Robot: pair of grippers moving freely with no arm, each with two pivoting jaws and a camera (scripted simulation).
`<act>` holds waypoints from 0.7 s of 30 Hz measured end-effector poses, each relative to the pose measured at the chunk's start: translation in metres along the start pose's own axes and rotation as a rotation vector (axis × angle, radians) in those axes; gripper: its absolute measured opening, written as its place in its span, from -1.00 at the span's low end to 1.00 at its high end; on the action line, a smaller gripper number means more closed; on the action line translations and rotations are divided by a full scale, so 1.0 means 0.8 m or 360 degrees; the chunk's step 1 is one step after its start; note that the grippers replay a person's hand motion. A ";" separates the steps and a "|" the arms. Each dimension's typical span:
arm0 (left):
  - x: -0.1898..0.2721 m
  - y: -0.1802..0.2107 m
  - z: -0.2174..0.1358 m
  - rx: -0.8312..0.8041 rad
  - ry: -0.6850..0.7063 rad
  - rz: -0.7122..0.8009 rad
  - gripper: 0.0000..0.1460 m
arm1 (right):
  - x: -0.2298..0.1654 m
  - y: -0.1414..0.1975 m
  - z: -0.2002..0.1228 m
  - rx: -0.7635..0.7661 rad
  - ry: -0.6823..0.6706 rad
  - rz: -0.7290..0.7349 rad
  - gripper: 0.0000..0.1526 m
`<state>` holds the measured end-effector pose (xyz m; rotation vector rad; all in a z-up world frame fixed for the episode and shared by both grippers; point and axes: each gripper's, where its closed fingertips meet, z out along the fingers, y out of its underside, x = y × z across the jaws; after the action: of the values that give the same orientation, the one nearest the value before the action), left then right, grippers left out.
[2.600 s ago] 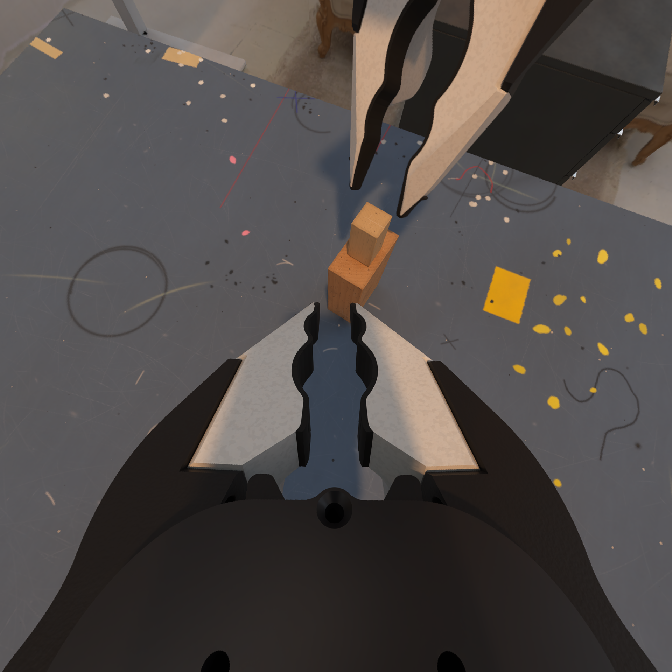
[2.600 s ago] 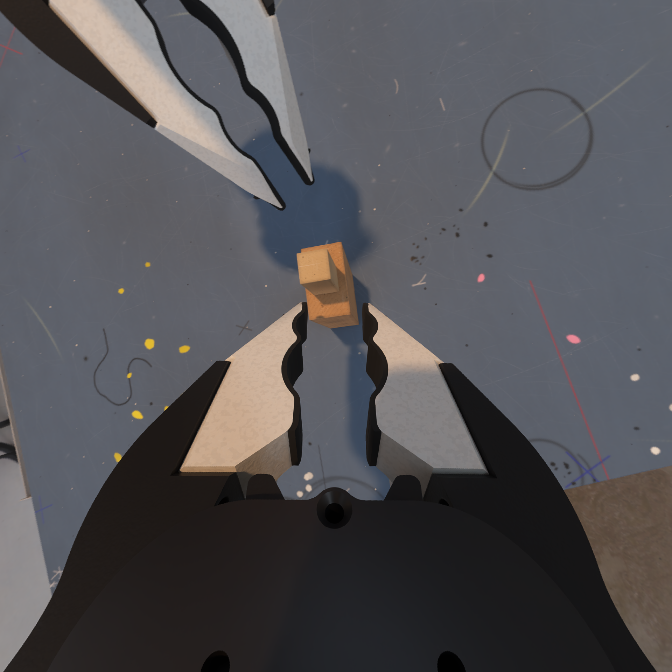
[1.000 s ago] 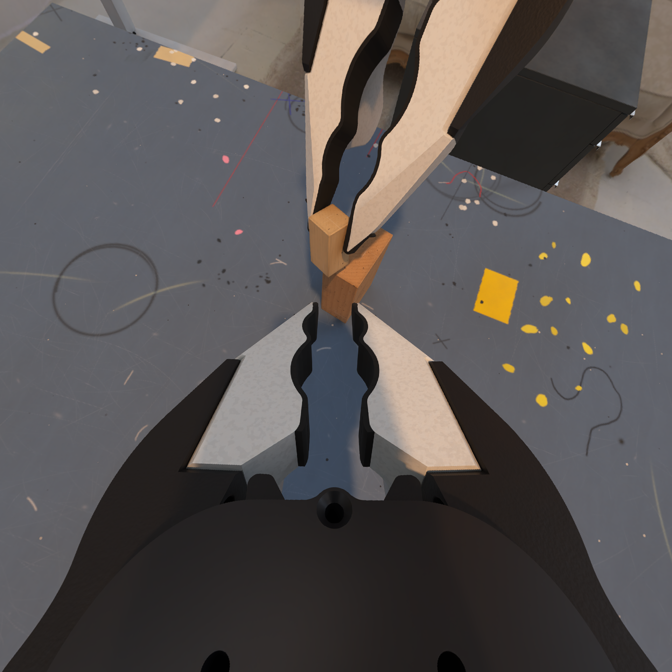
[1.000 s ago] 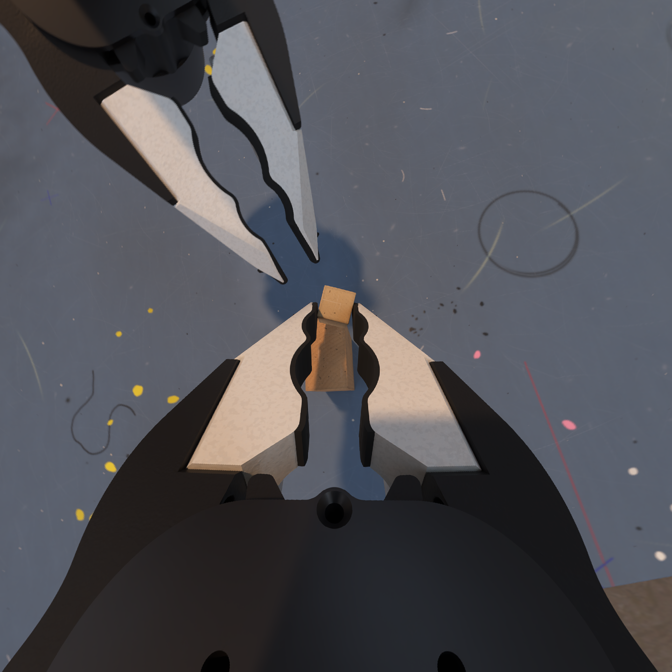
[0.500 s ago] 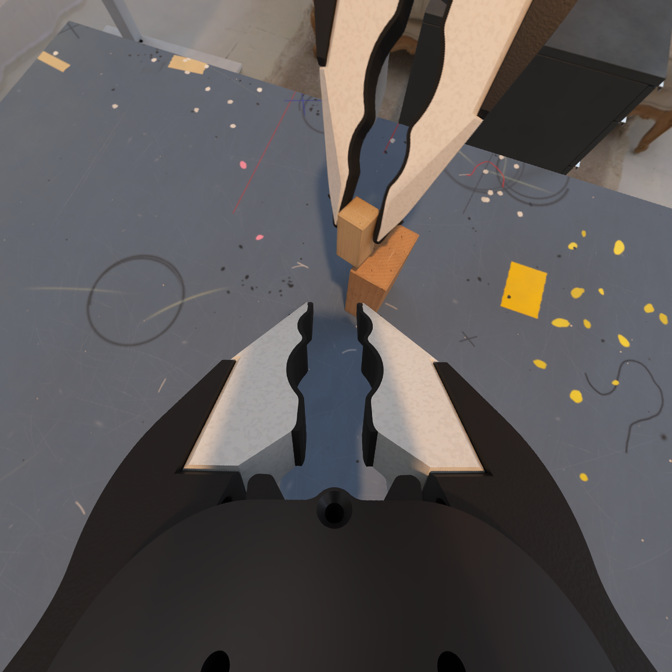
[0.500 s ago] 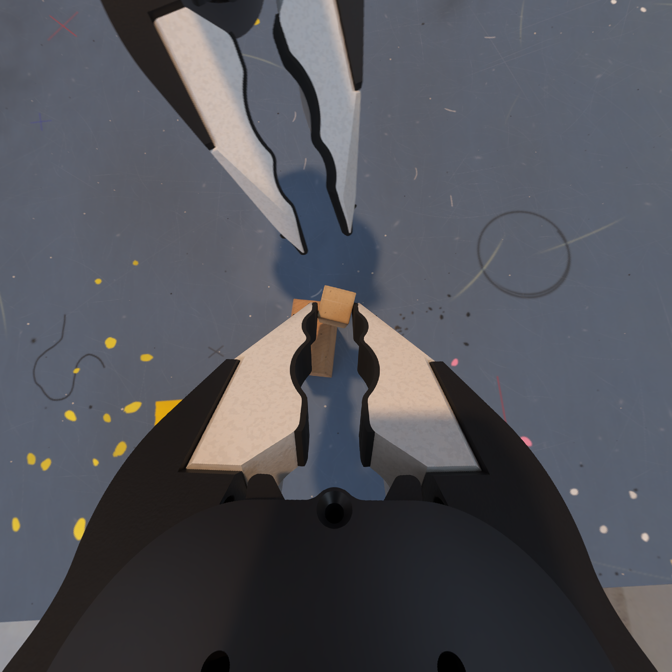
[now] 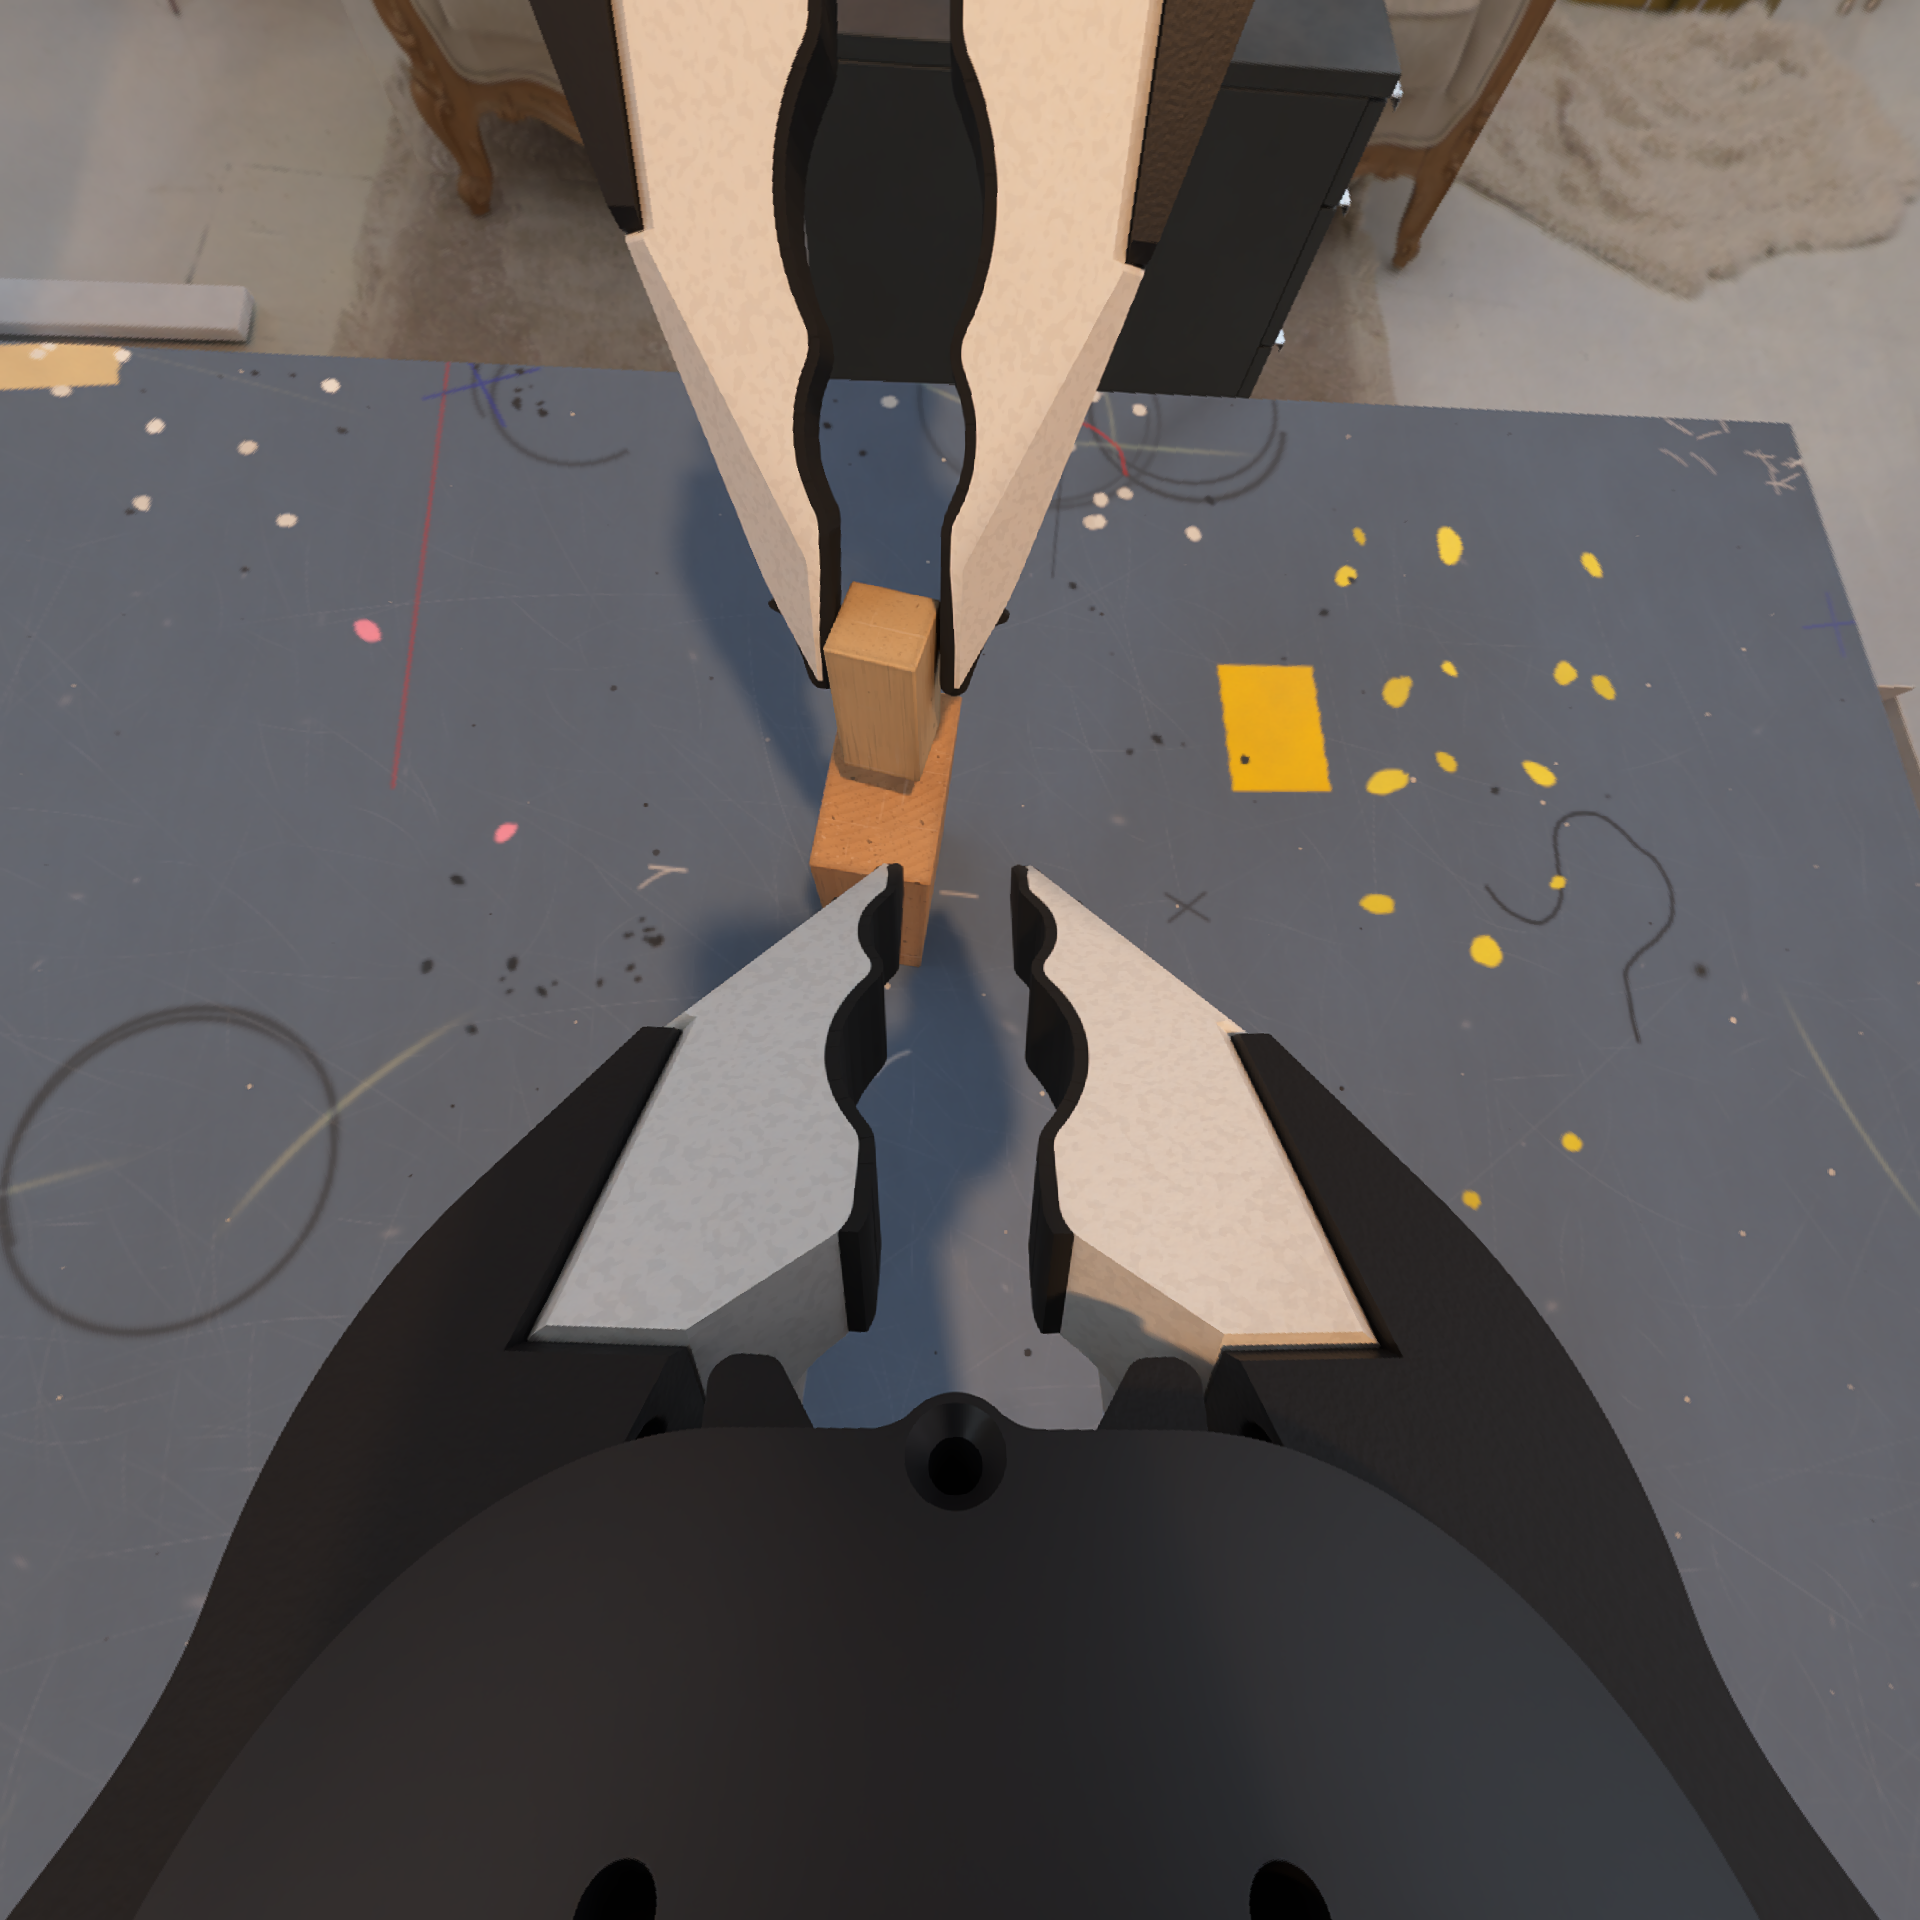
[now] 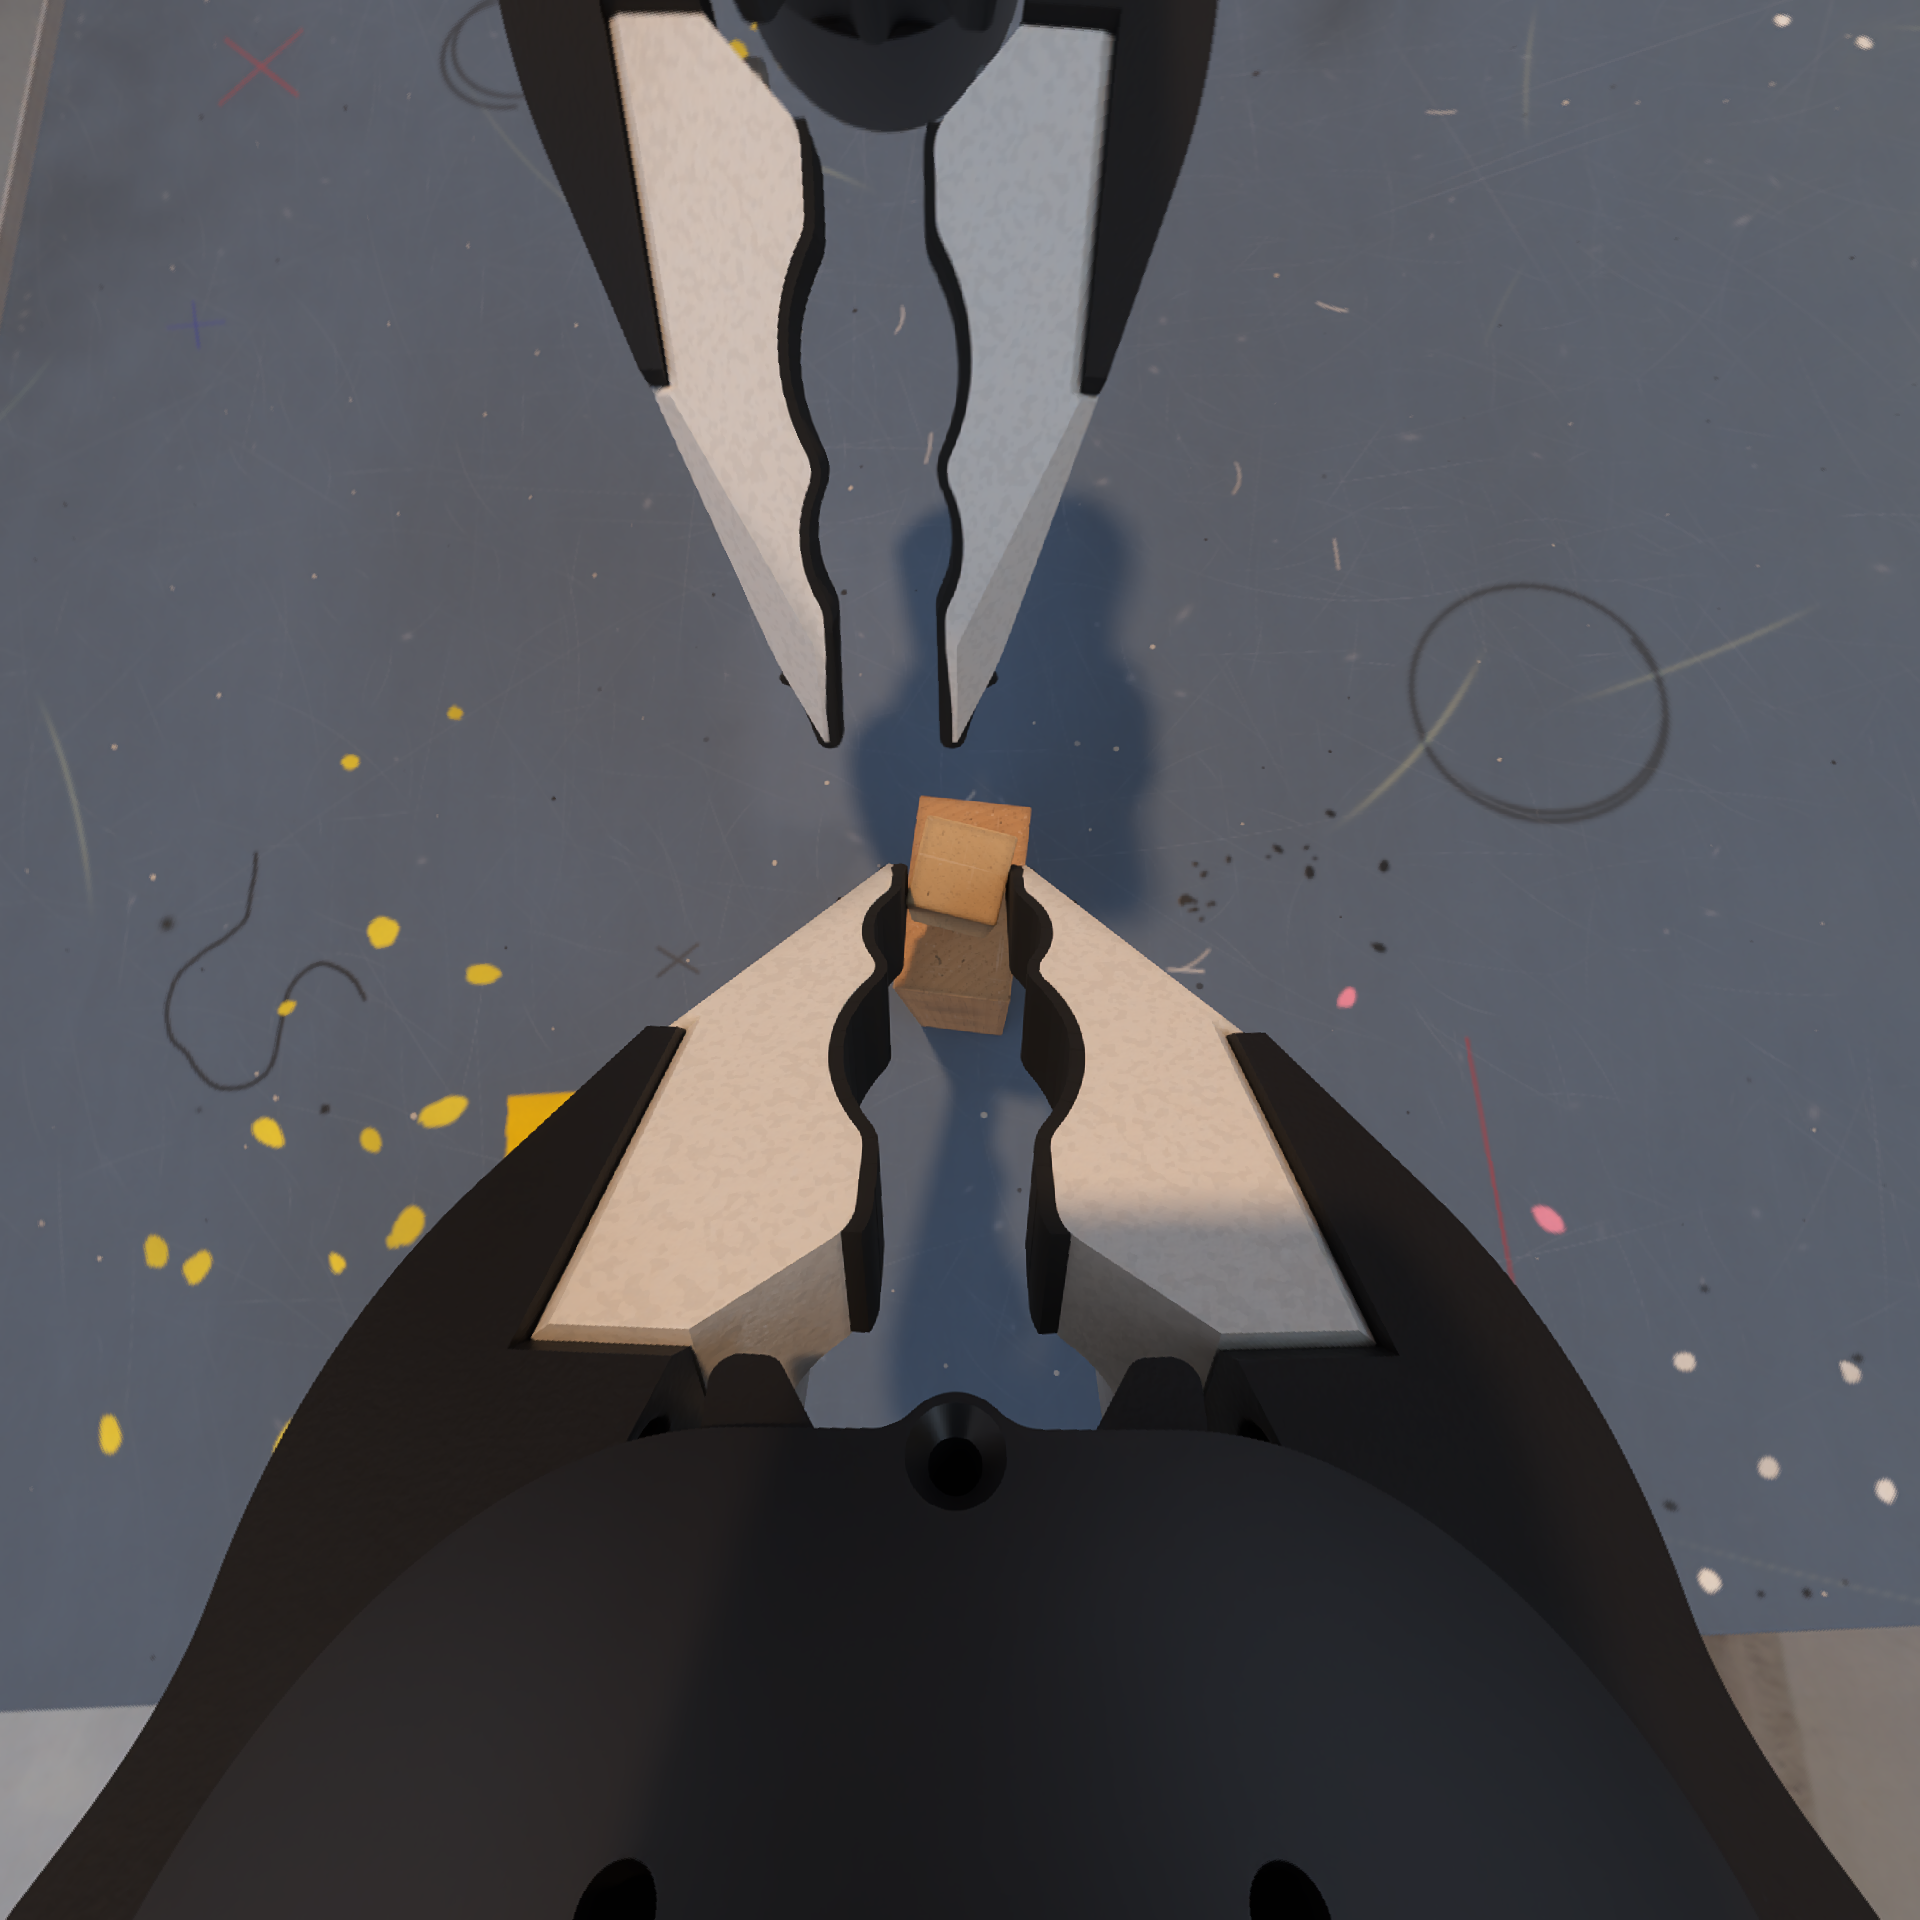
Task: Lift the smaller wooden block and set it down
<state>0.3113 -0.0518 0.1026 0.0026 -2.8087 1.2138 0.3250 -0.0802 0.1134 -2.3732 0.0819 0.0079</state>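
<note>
The smaller, pale wooden block (image 7: 881, 691) stands upright over the top of the larger orange block (image 7: 871, 842) on the grey table (image 7: 312, 727). I cannot tell whether the two touch. My right gripper (image 7: 885, 681) comes in from the far side and is shut on the smaller block near its top. In the right wrist view the smaller block (image 8: 961, 871) sits between my right gripper's (image 8: 956, 875) tips, with the larger block (image 8: 954, 987) below. My left gripper (image 7: 953, 878) is open and empty, low, just in front of and right of the larger block; it also shows in the right wrist view (image 8: 889, 740).
A yellow square mark (image 7: 1273, 727) and yellow paint spots lie right of the blocks. The table's far edge runs behind the right gripper, with a black cabinet (image 7: 1247, 208) and wooden chair legs (image 7: 457, 114) beyond. A drawn circle (image 8: 1538, 701) marks the table.
The right gripper came down and shut on the smaller block, which tilted and now stands upright in its tips. Both grippers have swung to face each other squarely. The left gripper's fingers parted slightly.
</note>
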 end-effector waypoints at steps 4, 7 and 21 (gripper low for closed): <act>0.002 0.003 -0.004 0.0002 -0.0008 0.0003 -0.58 | -0.001 0.002 0.005 -0.0033 -0.0036 -0.0036 -0.76; 0.000 0.007 -0.008 0.0004 -0.0075 -0.0030 -0.56 | -0.003 -0.002 0.007 -0.0029 -0.0051 -0.0077 -0.76; -0.008 0.008 -0.015 0.0051 -0.0210 -0.0143 -0.57 | -0.005 -0.006 0.011 -0.0081 -0.0073 -0.0145 -0.76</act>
<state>0.3184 -0.0390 0.1059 0.2163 -2.8635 1.2829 0.3214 -0.0705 0.1103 -2.4241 -0.0488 0.0207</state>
